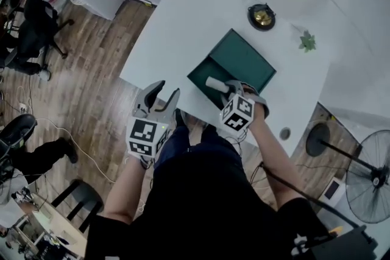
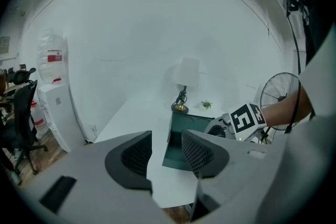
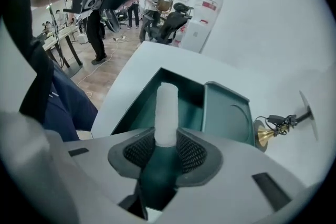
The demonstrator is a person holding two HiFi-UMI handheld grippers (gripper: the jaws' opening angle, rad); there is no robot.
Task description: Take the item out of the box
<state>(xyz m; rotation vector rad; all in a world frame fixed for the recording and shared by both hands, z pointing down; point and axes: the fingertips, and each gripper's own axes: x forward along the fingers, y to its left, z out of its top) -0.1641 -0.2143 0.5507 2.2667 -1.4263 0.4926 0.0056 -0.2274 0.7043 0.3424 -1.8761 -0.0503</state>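
Starting at the far left of the head view, office chairs (image 1: 30, 15) stand on the wooden floor (image 1: 91, 88), well apart from the white table (image 1: 183, 15). Now the left gripper (image 1: 167, 89) hangs at the table's near edge, just left of the box, and its own view settles it: the left gripper (image 2: 167, 135) has its jaws apart with only bare tabletop and the box's corner showing between them, nothing grasped. Moving across, the green box (image 1: 204, 76) sits open on the table, its lid (image 1: 247, 61) tilted up on the far side. And here's the action: the right gripper (image 1: 233, 88) is over the near side of the box, clamped on a white roll (image 1: 214, 83). The right gripper view confirms it, with both ribbed pads of the right gripper (image 3: 166, 136) pressing the lower end of the white roll (image 3: 167, 107), which sticks out past the jaws over the dark interior of the green box (image 3: 139, 105), beside the raised lid (image 3: 226, 113). Whether the roll's far end touches the box floor cannot be told. Further right, a lamp (image 1: 261, 16) with a brass base stands beyond the box, a small plant (image 1: 307, 41) beside it, and a fan (image 1: 372, 182) stands on the floor at the far right.
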